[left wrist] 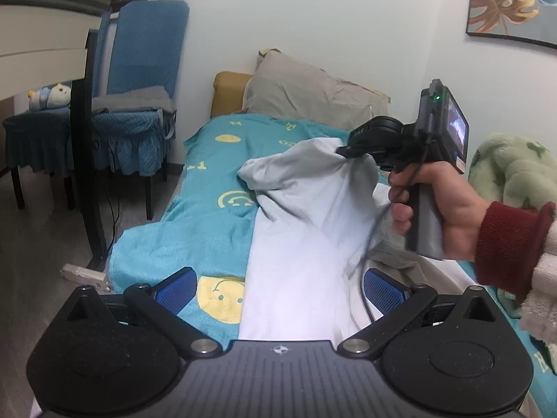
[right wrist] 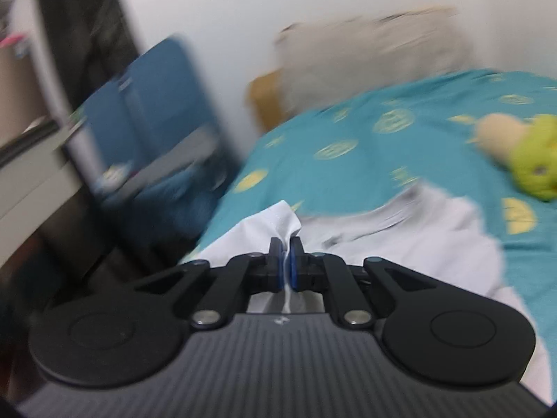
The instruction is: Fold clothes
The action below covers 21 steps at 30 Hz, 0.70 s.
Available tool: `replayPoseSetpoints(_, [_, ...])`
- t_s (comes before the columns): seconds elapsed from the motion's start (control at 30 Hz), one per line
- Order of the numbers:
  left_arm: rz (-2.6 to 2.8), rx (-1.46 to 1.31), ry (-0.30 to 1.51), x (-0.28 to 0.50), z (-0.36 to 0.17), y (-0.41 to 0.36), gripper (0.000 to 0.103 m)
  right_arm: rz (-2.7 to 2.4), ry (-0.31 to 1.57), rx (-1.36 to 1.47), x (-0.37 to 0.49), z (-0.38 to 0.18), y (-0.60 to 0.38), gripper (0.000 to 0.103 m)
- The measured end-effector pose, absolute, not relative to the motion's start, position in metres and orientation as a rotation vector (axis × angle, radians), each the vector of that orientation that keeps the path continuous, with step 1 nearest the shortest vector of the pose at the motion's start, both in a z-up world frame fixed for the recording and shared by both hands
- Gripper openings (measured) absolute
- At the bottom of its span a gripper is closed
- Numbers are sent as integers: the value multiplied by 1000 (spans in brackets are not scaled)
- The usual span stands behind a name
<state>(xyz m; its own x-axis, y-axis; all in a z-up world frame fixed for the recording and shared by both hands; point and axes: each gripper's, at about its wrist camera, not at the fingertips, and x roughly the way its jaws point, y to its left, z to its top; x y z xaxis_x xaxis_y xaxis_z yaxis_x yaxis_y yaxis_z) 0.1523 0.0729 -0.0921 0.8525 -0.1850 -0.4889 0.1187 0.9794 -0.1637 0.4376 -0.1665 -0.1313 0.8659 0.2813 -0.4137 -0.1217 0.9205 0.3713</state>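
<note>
Folding is barely beginning: the pale grey-white cotton garment (left wrist: 299,230) is lying crumpled on the teal smiley-print bedspread (left wrist: 209,188), right tool (right wrist: 286,261) pinching its raised edge, left tool (left wrist: 278,292) gaping empty

white wall (left wrist: 330,17), blue chair (left wrist: 146,69)

Both wrist cams face bed (left wrist: 216,160) headward (close).

Pale garment (left wrist: 299,230) bunched in right gripper (left wrist: 343,149) over bedspread (left wrist: 195,209)
</note>
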Motion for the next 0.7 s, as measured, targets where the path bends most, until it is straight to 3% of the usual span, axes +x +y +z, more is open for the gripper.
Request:
replayPoseSetpoints(0.27, [-127,-109,552,150,-97,64,103,-9,551,345,465,-178,-192,8])
replayPoseSetpoints(0.4, [-108,-54,545,143,-97,53,103,52,597,366,470,-175,-201,13])
replayPoseSetpoints(0.47, [-104,-45,534,139,-95,49,103,94,613,340,464,-166,-203,38])
replayPoseSetpoints(0.5, [-100,-44,523,136,-94,48,103,108,587,318,452,-157,-202,63])
replayPoseSetpoints(0.53, [-100,-43,511,131,-92,46,103,122,561,296,439,-147,-201,79])
replayPoseSetpoints(0.57, [-102,-40,503,127,-90,45,103,136,535,273,427,-138,-199,83])
replayPoseSetpoints(0.7, [-111,-22,483,110,-81,40,103,193,498,231,373,-98,-198,82])
